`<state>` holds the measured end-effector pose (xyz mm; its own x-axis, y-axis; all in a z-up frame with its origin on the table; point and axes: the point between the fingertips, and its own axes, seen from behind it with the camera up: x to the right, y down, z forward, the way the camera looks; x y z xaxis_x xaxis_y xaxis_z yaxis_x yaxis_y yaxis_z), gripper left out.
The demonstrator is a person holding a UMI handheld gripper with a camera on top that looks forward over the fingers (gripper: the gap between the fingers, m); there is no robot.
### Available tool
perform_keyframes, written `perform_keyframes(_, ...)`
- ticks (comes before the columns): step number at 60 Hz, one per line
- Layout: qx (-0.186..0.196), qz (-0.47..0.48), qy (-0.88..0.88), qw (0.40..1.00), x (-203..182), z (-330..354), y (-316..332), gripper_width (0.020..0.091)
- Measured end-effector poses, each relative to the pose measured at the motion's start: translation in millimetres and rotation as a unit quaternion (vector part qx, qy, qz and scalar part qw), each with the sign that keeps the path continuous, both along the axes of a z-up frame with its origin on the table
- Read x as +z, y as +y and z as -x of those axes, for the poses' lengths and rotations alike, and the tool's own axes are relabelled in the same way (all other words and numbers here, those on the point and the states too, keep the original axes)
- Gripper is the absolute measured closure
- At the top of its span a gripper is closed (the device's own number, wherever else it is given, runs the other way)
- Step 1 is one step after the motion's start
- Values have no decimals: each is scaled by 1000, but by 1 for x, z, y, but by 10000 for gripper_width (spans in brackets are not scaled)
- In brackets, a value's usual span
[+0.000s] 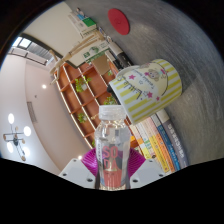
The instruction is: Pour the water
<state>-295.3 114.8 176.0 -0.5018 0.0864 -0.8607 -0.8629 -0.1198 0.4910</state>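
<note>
Tool (113, 172) clamped on water bottle (113, 145), lower centre, tilted toward striped paper cup (148, 88), ready for pouring.

Gripper (113, 172) jaws clamped on clear bottle (113, 145), tilted view. Striped paper cup (148, 88) just beyond bottle, right. Wooden shelf (85, 90) far left.

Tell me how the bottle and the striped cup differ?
The bottle is clear plastic with a white cap; the cup is opaque, with yellow and white stripes. The bottle is slim and tall, the cup wide and squat. The bottle sits between the gripper jaws, which press on it at both sides; the cup lies beyond them. The bottle runs along the jaws, while the cup leans at an angle to it.
</note>
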Motion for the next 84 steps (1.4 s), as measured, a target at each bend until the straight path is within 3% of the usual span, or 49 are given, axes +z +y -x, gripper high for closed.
perform_keyframes(15, 16, 12, -20, 1000, -5, 6, 3, 728)
perform_keyframes(25, 37, -15, -202, 979, 34, 17, -4, 729)
perform_keyframes(30, 29, 2, -404, 914, 42, -1, -10, 728)
perform_keyframes(39, -41, 78, -694, 714, 49, -90, -17, 706)
perform_keyframes(45, -104, 140, -791, 587, 48, -160, -23, 707)
perform_keyframes(52, -126, 183, -831, 509, 37, -211, -28, 706)
perform_keyframes(66, -117, 242, -847, 459, -33, -274, -8, 707)
perform_keyframes(76, -98, 238, -843, 473, -67, -279, 8, 706)
perform_keyframes(84, -104, 234, -836, 485, -83, -281, 11, 704)
